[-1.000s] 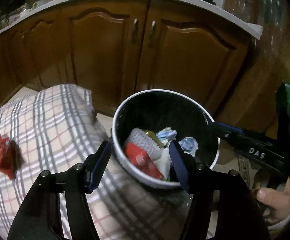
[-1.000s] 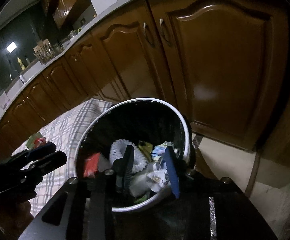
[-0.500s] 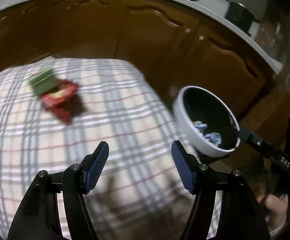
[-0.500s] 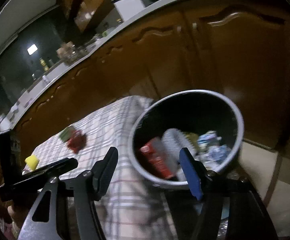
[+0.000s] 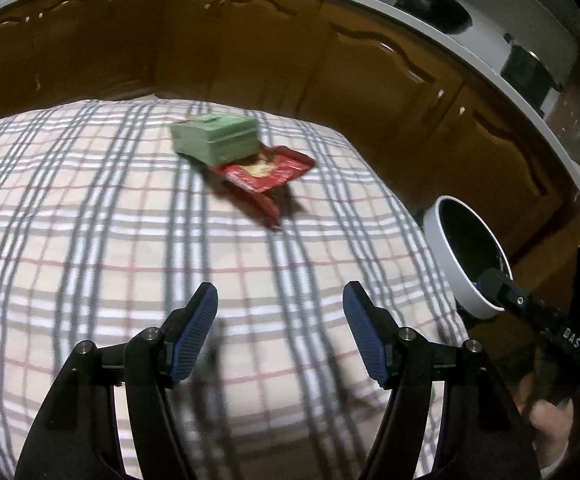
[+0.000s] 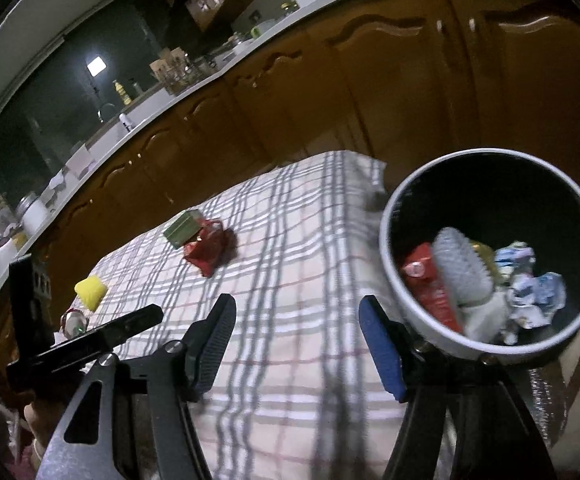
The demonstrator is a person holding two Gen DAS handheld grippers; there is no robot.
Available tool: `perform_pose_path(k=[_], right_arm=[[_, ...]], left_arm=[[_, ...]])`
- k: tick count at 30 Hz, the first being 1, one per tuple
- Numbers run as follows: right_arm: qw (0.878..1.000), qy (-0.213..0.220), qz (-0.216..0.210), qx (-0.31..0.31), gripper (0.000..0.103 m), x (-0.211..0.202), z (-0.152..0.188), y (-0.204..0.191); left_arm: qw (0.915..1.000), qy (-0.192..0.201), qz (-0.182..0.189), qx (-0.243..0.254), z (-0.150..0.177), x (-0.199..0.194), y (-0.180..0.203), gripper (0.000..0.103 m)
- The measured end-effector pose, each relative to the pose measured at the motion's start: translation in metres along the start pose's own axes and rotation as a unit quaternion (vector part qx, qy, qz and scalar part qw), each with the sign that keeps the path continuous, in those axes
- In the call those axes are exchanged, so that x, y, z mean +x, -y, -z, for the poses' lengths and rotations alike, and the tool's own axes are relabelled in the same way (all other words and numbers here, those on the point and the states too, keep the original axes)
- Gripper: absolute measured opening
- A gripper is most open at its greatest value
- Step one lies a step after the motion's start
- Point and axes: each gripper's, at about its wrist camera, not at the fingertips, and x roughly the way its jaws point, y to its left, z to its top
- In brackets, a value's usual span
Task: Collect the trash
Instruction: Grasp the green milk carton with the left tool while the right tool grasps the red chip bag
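A green box (image 5: 216, 138) and a red wrapper (image 5: 268, 172) lie together on the checked tablecloth (image 5: 90, 220); they also show in the right wrist view, box (image 6: 182, 228) and wrapper (image 6: 206, 246). My left gripper (image 5: 280, 332) is open and empty, above the cloth, short of them. My right gripper (image 6: 297, 344) is open and empty at the table's corner, beside the white bin (image 6: 393, 280), which holds a red wrapper (image 6: 429, 288) and crumpled paper (image 6: 529, 300). The bin also shows in the left wrist view (image 5: 449, 268).
A yellow sponge-like piece (image 6: 90, 290) and a small shiny item (image 6: 72, 320) lie at the table's far left end. Brown kitchen cabinets (image 5: 250, 52) under a white counter (image 5: 409, 4) stand behind the table. The bin stands off the table's right corner.
Both grippers swung away from the bin toward the table. The right gripper opened wide. The green box and red wrapper are now nearer the middle of the left view.
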Motion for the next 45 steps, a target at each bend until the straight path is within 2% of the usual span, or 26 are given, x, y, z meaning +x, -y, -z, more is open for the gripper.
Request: perform_pose_path(k=[8,13,17,21,22,23,24,27,31,36,37,39,42,45], right_arm=[[0.999,-0.027,-0.045,0.006,0.066,0.044,-0.015,-0.028],[0.994,-0.045,-0.089,0.045,0.064,0.085,-0.033,-0.038],[0.99,-0.062,-0.11,0.071,0.05,0.122,-0.046,-0.047],[0.989,-0.075,-0.106,0.064,0.047,0.156,-0.055,-0.06],[0.989,-0.08,-0.106,0.065,0.041,0.163,-0.056,-0.062],[0.988,-0.086,-0.107,0.066,0.024,0.171,-0.057,-0.063],[0.988,-0.094,-0.108,0.065,0.016,0.177,-0.056,-0.063],[0.988,-0.088,-0.109,0.057,0.016,0.169,-0.053,-0.061],[0.99,-0.076,-0.112,0.046,0.015,0.135,-0.043,-0.051],[0.993,-0.054,-0.096,0.052,0.015,0.092,-0.029,-0.025],[0.993,-0.048,-0.093,0.058,0.015,0.084,-0.027,-0.018],[0.993,-0.04,-0.09,0.068,0.014,0.073,-0.024,-0.008],[0.993,-0.031,-0.083,0.074,0.015,0.056,-0.019,0.004],[0.994,-0.028,-0.078,0.077,0.014,0.049,-0.016,0.012]], left_arm=[[0.9993,0.008,-0.012,-0.036,-0.014,-0.008,-0.042,0.066],[0.9985,0.016,-0.016,-0.051,-0.027,-0.01,-0.062,0.066],[0.9979,0.018,-0.015,-0.061,-0.035,-0.008,-0.071,0.066],[0.9977,0.016,-0.014,-0.064,-0.041,-0.005,-0.072,0.066],[0.9977,0.015,-0.014,-0.064,-0.043,-0.004,-0.072,0.066],[0.9978,0.014,-0.013,-0.064,-0.044,-0.002,-0.071,0.066],[0.9978,0.013,-0.013,-0.064,-0.046,0.0,-0.07,0.067],[0.9979,0.013,-0.01,-0.062,-0.051,0.005,-0.063,0.07],[0.9984,0.013,-0.012,-0.054,-0.061,0.015,-0.05,0.076],[0.9981,0.012,-0.034,-0.051,-0.077,0.035,-0.035,0.08],[0.998,0.009,-0.04,-0.049,-0.08,0.043,-0.032,0.08],[0.996,0.001,-0.074,-0.049,-0.087,0.06,-0.027,0.081],[0.9938,-0.012,-0.093,-0.06,-0.096,0.081,-0.026,0.081],[0.9888,-0.02,-0.137,-0.054,-0.106,0.1,-0.023,0.081]])
